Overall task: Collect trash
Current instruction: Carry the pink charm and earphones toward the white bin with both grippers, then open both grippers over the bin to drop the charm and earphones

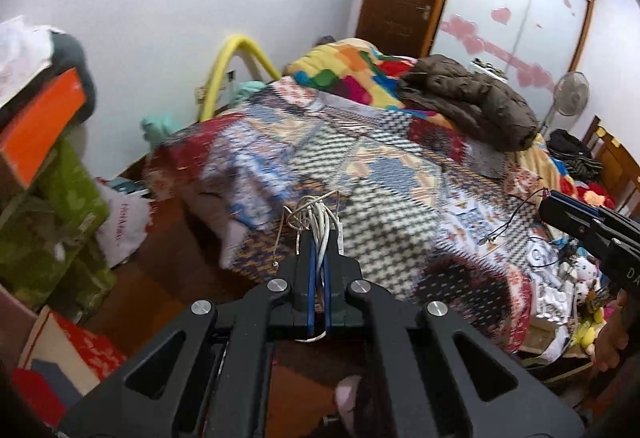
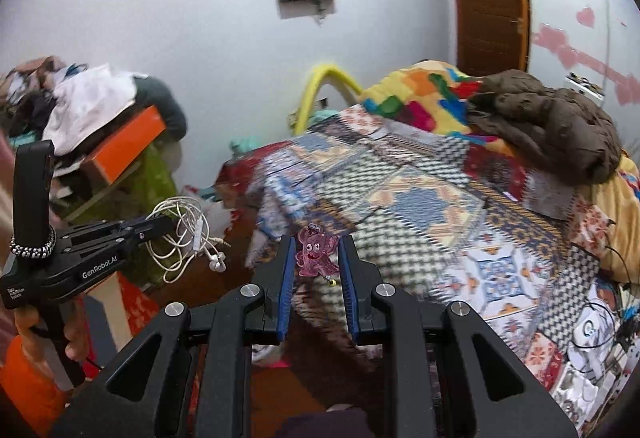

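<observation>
My left hand-held gripper clenched on tangled white wired earphones, loops and earbuds dangling, my right hand-held gripper grasping a flat translucent pink cartoon figure charm, both held above the patchwork-quilted bed

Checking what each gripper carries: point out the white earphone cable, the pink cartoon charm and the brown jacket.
white earphone cable (image 2: 182, 234), right wrist view, on the tangled loops.
pink cartoon charm (image 2: 316, 252), right wrist view, on its face.
brown jacket (image 1: 472, 106), left wrist view, on its quilted middle.
</observation>
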Demonstrator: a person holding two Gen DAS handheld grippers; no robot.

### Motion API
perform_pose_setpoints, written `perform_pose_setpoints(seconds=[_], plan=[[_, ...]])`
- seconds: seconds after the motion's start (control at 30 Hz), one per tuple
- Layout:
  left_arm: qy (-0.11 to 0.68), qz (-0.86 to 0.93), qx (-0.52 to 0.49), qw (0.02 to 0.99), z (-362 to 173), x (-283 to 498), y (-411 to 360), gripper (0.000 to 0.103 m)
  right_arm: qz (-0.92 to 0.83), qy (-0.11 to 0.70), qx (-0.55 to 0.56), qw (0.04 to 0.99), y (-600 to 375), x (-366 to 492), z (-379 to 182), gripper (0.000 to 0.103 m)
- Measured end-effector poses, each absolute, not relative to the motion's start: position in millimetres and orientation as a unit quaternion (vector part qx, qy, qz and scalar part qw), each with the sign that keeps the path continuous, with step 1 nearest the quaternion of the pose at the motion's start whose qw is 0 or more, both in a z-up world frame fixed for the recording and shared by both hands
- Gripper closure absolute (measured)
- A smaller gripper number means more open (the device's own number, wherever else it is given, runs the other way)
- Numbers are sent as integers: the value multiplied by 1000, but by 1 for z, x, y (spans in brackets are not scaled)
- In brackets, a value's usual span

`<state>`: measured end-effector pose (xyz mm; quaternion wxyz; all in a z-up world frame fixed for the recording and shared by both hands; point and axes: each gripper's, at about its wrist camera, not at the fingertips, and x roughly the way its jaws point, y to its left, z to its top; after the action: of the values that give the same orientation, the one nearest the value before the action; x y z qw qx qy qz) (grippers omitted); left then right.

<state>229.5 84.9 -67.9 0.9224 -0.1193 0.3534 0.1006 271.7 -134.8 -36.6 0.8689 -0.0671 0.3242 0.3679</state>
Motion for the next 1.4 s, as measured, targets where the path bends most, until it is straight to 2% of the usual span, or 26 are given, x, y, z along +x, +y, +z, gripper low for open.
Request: perform_pose_setpoints(seconds=[0.43,1.07,1.4], plan=[[386,147,-151,898,-120,179,148,101,426,385,-124,810,-31,232,-96,83],[539,159,-221,797,-295,204,197,101,435,489,-210,727,62,235,-209,83],[589,166,-264,745,-354,219,223,101,434,545,-223,682,93,256,-260,83]])
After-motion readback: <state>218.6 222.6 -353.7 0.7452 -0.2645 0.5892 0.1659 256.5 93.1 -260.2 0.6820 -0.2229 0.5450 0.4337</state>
